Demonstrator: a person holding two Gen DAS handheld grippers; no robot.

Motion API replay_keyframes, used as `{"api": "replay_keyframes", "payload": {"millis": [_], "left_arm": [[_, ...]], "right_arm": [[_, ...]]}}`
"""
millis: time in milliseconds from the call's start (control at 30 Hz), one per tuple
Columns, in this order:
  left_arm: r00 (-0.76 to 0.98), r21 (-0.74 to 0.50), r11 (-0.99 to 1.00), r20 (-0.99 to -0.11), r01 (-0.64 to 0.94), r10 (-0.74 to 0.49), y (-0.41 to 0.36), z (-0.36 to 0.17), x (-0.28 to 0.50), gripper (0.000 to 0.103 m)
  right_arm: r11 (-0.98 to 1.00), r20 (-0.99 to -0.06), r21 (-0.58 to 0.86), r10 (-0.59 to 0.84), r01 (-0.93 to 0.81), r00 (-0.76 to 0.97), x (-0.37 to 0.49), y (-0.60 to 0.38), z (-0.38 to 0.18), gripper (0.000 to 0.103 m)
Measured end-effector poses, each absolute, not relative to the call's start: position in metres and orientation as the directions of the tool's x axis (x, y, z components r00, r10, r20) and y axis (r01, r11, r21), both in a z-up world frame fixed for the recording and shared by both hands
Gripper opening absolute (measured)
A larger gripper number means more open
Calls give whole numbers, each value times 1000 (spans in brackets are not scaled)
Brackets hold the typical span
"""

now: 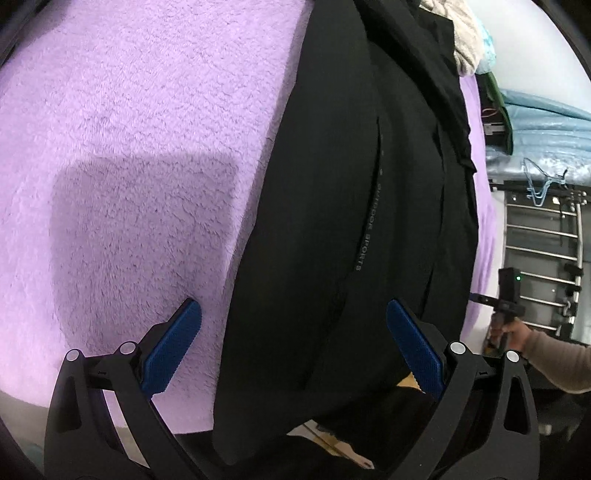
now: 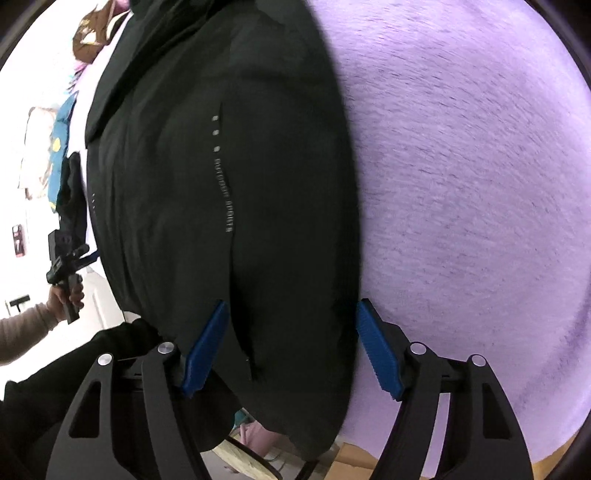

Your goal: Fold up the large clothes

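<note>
Garment: a large black jacket lies stretched lengthwise on a fluffy lilac blanket, pale lettering running down beside its seam.
Left gripper: jaws stand wide apart, gripping nothing; the jacket's near hem sits between them, one blue pad over the lilac pile, the other over the black cloth.
Right gripper: jaws part-open and not clamped; the jacket's lower edge lies in the gap, the left pad against the black fabric, the right pad at the border of jacket and blanket.
Blanket: fills the space left of the left jaws and right of the right jaws; a squarish shadow falls on it ahead of the left jaws.
Person: a hand in a beige sleeve grips a black handle, seen far right of the left jaws.
Background: crumpled pale clothes beyond the jacket's far end; a light blue hanger and metal rails to the right.
</note>
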State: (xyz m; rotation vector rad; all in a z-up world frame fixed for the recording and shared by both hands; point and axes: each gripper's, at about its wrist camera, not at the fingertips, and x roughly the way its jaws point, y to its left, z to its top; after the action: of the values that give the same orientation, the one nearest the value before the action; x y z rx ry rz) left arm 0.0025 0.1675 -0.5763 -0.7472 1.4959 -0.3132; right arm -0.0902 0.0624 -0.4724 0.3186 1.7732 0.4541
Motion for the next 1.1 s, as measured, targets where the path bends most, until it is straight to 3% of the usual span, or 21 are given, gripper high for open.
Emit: {"api": "replay_keyframes", "payload": {"millis": [200,467,600,667,767,833,1033,1100], "left_arm": [[60,-626,745,-773,-231,-631,162,-579,0,96],[68,-654,722,-750,-227,-658,150,-583,5,94],[59,-653,722,-750,-230,-659,151,-583,2,80],[44,-644,730,-756,-229,-654,155,-587,1,71],[24,-623,744,-770,-241,-637,164,-592,1,48],[15,-615,752,-776,-239,-630,167,-592,0,37],[13,-639,727,-753,-254,-658,172,-587,-2,11],[14,-649,716,-744,-257,-668,174,-585,-3,8]], "right_arm": [[869,-836,494,482,23,-262,-97,59,-474,69],[790,-715,598,603,137,-353,-103,73,-489,71],[794,-695,568,603,215,-392,-107,73,-502,70],[805,-701,555,588,209,-403,-109,78,-504,65],[824,-718,536,559,183,-414,-111,84,-503,42],[815,-711,554,568,167,-414,-111,82,-498,10],[789,-704,600,598,131,-382,-112,85,-480,6],[768,-689,626,625,133,-366,-113,87,-474,5]]}}
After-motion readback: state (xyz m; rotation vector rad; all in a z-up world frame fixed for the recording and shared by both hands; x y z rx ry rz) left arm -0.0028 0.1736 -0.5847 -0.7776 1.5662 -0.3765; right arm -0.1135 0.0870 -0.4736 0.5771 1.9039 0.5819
